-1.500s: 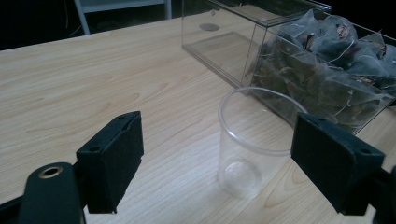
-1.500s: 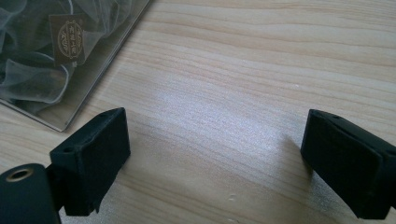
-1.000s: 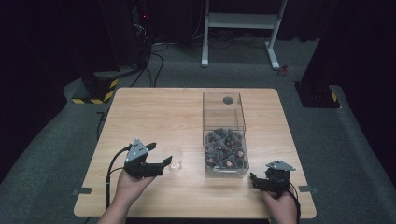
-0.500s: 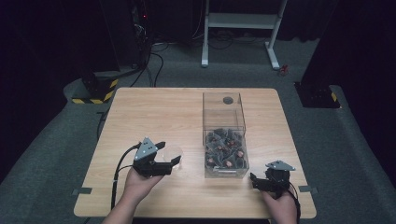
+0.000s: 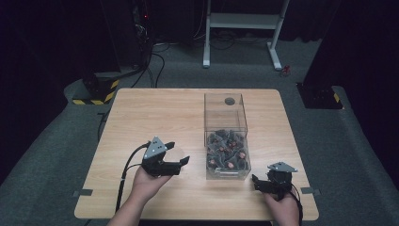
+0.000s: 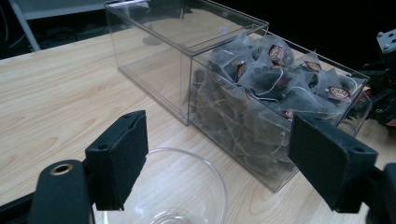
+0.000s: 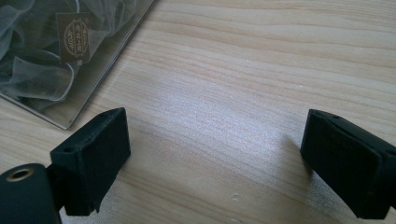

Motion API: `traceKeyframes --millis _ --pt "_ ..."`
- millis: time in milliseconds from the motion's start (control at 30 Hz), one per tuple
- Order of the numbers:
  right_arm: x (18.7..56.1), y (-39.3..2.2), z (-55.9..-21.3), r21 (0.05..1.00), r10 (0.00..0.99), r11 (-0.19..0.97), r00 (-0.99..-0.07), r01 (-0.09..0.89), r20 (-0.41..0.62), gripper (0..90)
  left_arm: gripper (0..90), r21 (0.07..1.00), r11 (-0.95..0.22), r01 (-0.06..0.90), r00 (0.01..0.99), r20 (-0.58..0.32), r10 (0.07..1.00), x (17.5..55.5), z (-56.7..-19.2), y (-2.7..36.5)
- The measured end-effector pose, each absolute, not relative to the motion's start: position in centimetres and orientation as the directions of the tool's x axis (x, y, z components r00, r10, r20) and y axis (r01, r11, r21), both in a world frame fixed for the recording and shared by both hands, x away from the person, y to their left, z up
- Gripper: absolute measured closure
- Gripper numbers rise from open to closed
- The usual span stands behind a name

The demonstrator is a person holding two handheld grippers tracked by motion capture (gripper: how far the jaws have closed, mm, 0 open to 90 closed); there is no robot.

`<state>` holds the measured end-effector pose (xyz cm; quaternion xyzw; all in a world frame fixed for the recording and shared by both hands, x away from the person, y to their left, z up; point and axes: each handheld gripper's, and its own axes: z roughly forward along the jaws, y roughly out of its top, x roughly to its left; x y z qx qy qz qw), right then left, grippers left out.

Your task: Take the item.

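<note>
Two grippers show in the high view: my left gripper (image 5: 181, 162) has advanced rightward toward the clear box (image 5: 226, 141), jaws released over the glass bowl (image 5: 175, 151); my right gripper (image 5: 256, 181) rests unchanged. Left gripper view: bowl (image 6: 173, 186) lies between spread jaws, tea bags (image 6: 275, 88) just beyond, so picking looks imminent. Right gripper view: jaws released over bare table (image 7: 243, 93).

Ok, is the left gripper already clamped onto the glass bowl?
No, the left gripper has its fingers spread wide, with the glass bowl lying between and below them, untouched by either pad.
</note>
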<state>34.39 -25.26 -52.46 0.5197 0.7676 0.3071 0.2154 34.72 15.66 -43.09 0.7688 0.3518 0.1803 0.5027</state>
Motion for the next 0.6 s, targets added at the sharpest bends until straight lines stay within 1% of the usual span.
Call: traceKeyframes --millis 600 --pt "34.4 -25.2 -52.5 0.697 0.929 0.272 -0.371 0.664 -0.01 8.1 23.2 0.893 -0.271 0.36 0.722 -0.082 0.687 35.3 -42.9 13.3"
